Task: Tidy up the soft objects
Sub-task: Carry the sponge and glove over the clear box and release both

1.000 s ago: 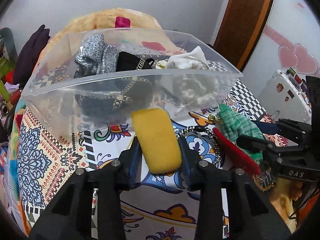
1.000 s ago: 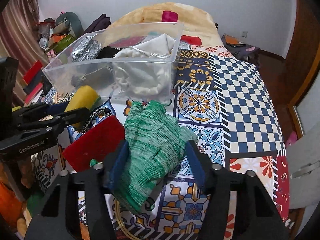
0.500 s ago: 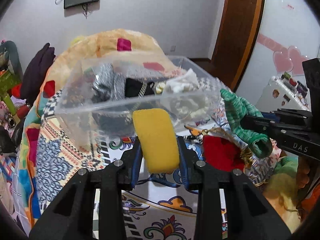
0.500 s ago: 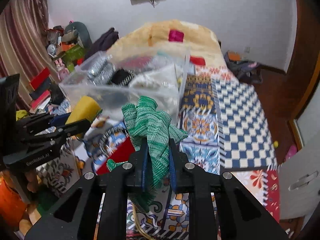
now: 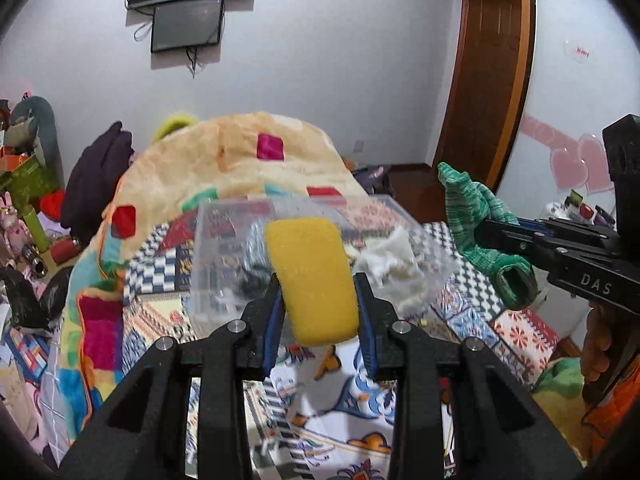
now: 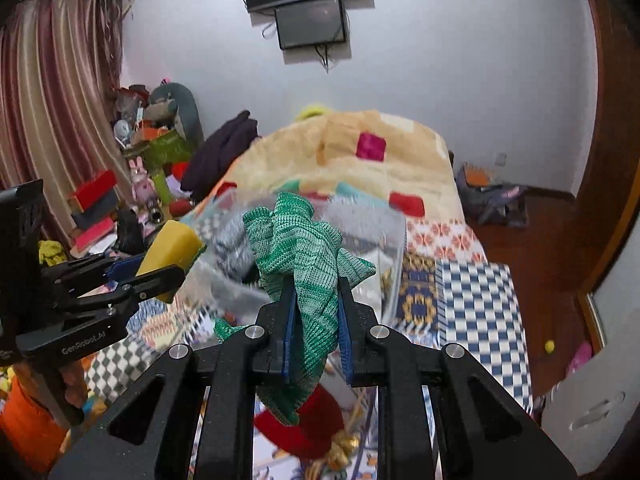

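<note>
Right wrist alone shows you the red pouch [image 6: 306,426] under your right gripper [image 6: 316,320] pinching the green glove [image 6: 308,276], while your left gripper [image 5: 318,300] pinches the yellow sponge [image 5: 312,280] before the clear bin [image 5: 224,248].

Clear bin [image 5: 224,240]: motion blur is smearing its walls in both views; contents are showing only as grey, black and white patches. Yellow sponge [image 5: 314,280] is covering the bin's middle. Green knit cloth [image 6: 300,268] is hiding the bin's centre; its lower end is overlapping a red item [image 6: 316,428].
</note>
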### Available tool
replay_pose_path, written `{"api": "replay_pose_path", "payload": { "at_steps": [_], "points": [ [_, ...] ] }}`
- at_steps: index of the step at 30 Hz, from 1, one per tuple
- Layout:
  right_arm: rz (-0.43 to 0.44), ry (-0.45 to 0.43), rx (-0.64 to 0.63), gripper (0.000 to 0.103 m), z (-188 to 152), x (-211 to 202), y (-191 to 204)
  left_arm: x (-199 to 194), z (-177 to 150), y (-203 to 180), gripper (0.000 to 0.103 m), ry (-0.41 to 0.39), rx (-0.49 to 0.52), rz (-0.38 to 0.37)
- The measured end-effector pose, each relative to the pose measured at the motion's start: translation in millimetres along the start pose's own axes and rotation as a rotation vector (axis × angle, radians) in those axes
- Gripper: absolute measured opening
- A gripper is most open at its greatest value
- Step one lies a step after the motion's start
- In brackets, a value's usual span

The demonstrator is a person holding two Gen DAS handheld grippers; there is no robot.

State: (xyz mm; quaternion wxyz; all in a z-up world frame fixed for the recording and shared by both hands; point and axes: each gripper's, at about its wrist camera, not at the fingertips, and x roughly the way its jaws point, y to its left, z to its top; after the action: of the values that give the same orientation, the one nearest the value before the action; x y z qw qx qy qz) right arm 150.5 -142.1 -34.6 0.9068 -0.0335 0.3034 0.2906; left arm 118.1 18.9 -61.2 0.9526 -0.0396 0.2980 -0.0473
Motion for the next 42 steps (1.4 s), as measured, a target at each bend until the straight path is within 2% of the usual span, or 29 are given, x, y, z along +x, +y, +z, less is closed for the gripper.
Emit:
{"api": "replay_pose_path", "payload": {
  "at_steps": [6, 12, 17, 26, 38, 42],
  "points": [
    [-0.012, -0.039, 0.000, 0.016, 19.4, 9.4, 6.4, 3.0, 20.4, 2.1, 0.033, -0.034, 0.008, 0.010],
    [-0.035, -0.031, -0.008, 0.016, 30.5, 30.4, 10.5, 22.6, 32.6, 5.1, 0.033, -0.018, 0.000, 0.008],
    [-0.046, 0.014, -0.017, 0.016, 29.1, 49.7, 12.9, 43.5, 33.7, 6.6, 0.033, 0.014, -0.005, 0.006],
    [-0.069, 0.120, -0.036, 0.016, 19.8, 83.9, 10.0, 88.8, 22.6, 8.0, 0.033, 0.119, 0.008, 0.012],
    [-0.079, 0.192, -0.035, 0.020, 12.7, 99.9, 3.5, 112.1, 14.0, 2.4, 0.033, 0.177, 0.039, 0.042],
    [-0.080, 0.200, -0.045, 0.027, 12.4, 98.6, 3.3, 112.0, 12.4, 2.4, 0.043, 0.188, 0.041, 0.048]
  ]
}}
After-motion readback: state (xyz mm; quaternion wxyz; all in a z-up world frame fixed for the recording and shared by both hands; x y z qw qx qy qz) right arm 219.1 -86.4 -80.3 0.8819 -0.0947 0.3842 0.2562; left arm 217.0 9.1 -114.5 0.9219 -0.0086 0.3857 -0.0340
